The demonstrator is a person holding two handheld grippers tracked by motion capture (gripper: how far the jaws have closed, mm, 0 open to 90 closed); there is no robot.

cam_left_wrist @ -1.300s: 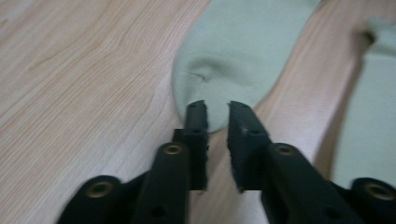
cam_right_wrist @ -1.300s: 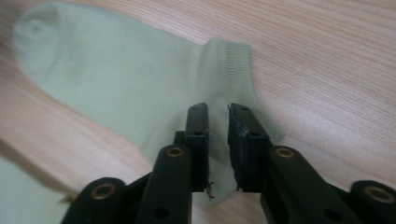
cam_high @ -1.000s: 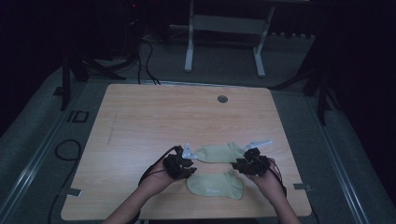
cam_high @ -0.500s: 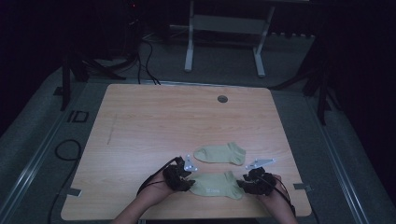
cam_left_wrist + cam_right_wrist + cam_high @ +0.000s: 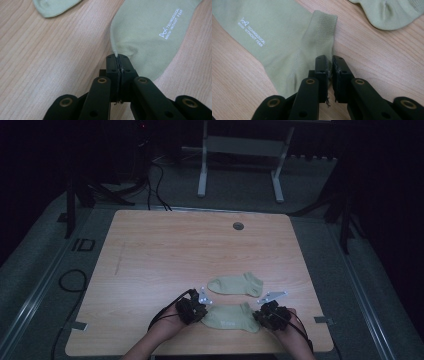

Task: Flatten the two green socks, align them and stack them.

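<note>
Near sock [image 5: 231,316]: we pinch its toe edge in the closed left gripper [image 5: 117,57] and its cuff edge in the closed right gripper [image 5: 330,60], both jaws having just closed. We keep both pinches firm and lift evenly, so it stays taut between the jaws before laying it on the far sock [image 5: 236,283].

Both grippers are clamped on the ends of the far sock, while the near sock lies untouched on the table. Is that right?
Not quite: it is the near sock that the left gripper and right gripper are clamped on. The far sock lies untouched on the table. The high view shows this; each gripper view shows fingers closed on the printed sock's edge.
</note>
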